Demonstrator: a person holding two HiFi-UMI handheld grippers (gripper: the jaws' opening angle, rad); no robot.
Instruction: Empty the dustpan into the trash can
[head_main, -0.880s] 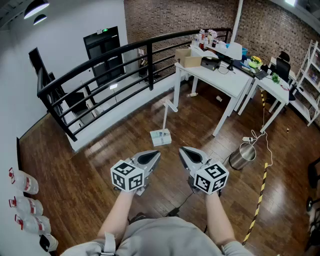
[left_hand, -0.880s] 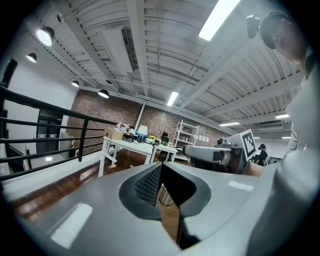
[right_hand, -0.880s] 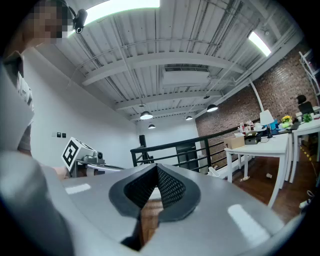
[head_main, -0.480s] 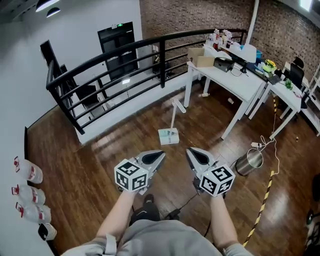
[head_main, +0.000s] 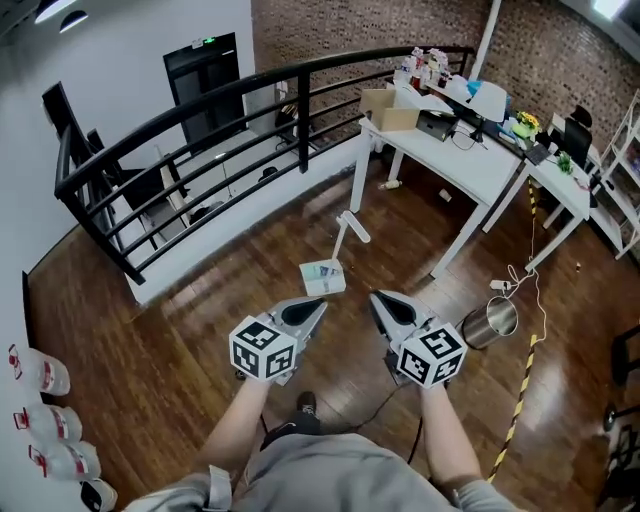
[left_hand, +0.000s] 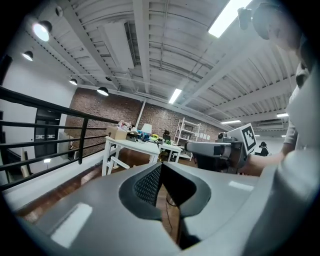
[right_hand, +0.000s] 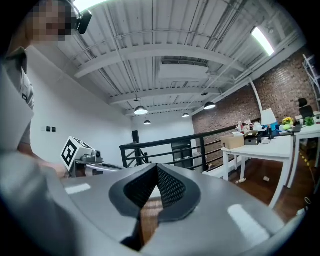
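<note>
A white dustpan (head_main: 323, 276) with a long upright handle stands on the wooden floor just ahead of me. A shiny metal trash can (head_main: 489, 322) stands on the floor to the right. My left gripper (head_main: 318, 307) is held level above the floor, a little short of the dustpan, its jaws shut on nothing. My right gripper (head_main: 379, 299) is beside it, also shut and empty, between the dustpan and the can. In the left gripper view the closed tips (left_hand: 161, 165) point toward the white tables; in the right gripper view the closed tips (right_hand: 157, 166) point at the railing.
A black railing (head_main: 190, 130) curves along the left and back. White tables (head_main: 450, 155) with boxes and clutter stand at the back right. A cable and yellow-black tape (head_main: 520, 395) run over the floor near the can. Bottles (head_main: 40, 420) line the left wall.
The view has shifted as I move; the dustpan and trash can sit slightly lower and nearer the grippers. Both grippers keep their pose and stay shut.
</note>
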